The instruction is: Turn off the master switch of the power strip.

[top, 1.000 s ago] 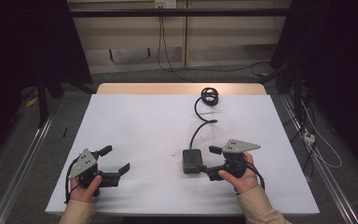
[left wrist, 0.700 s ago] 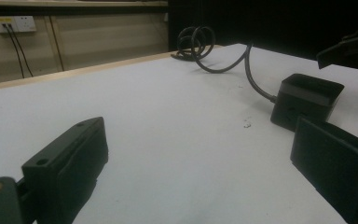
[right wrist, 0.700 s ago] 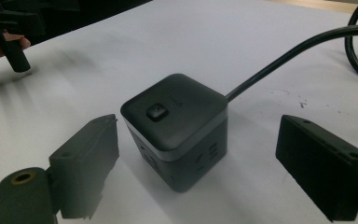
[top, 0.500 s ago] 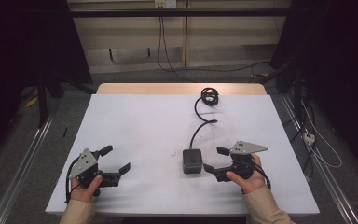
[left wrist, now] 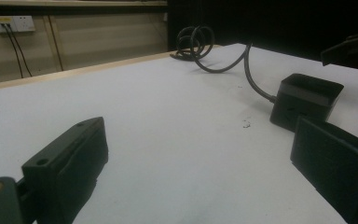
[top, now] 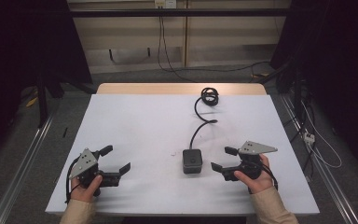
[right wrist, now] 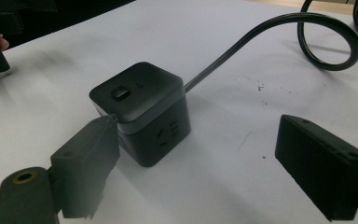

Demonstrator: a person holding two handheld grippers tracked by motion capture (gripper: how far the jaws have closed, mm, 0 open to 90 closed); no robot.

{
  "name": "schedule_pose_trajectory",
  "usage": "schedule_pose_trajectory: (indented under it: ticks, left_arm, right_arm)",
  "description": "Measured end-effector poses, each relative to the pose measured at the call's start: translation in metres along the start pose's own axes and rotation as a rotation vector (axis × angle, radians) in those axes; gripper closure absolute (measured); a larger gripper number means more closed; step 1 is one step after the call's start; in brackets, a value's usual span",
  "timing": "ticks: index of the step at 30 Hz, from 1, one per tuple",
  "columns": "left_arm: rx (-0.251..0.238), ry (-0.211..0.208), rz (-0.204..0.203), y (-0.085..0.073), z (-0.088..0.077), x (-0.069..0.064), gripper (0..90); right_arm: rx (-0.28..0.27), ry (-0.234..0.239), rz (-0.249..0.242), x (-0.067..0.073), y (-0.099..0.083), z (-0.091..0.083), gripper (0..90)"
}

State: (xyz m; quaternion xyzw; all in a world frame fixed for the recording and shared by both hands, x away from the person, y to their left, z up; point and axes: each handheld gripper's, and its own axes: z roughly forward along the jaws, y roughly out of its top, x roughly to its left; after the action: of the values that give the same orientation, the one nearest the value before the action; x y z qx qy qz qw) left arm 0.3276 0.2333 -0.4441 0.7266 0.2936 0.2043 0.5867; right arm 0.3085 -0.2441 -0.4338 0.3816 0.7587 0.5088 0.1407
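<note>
A black cube power socket (top: 192,161) stands on the white table (top: 140,121), right of the middle near the front. Its black cable (top: 199,125) curves back to a coil (top: 209,95) by the far edge. My right gripper (top: 220,158) lies just right of the cube, open, jaws pointing left at it with a small gap. In the right gripper view the cube (right wrist: 142,112) sits between and beyond the jaws of the right gripper (right wrist: 205,158), nearer the left one. My left gripper (top: 115,159) rests open at the front left, with nothing in it. The left gripper view shows the cube (left wrist: 305,100) off to the right.
The table's wooden far edge (top: 177,88) lies behind the coil (left wrist: 193,42). Metal rails (top: 18,177) run along the floor on both sides. A wall socket with cables (top: 164,4) is at the back. The other gripper (left wrist: 354,49) shows at the upper right of the left gripper view.
My right gripper has drawn back to the right, away from the cube, which stayed in place. The left gripper has not moved.
</note>
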Motion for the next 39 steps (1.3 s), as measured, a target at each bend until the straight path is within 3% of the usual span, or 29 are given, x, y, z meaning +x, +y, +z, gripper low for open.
schedule_pose_trajectory:
  ticks: [39]
  left_arm:
    - [0.0, 0.0, -0.004, 0.0, 0.001, -0.001, 3.8]
  right_arm:
    - [0.006, -0.058, 0.02, -0.018, -0.017, -0.023, 13.7]
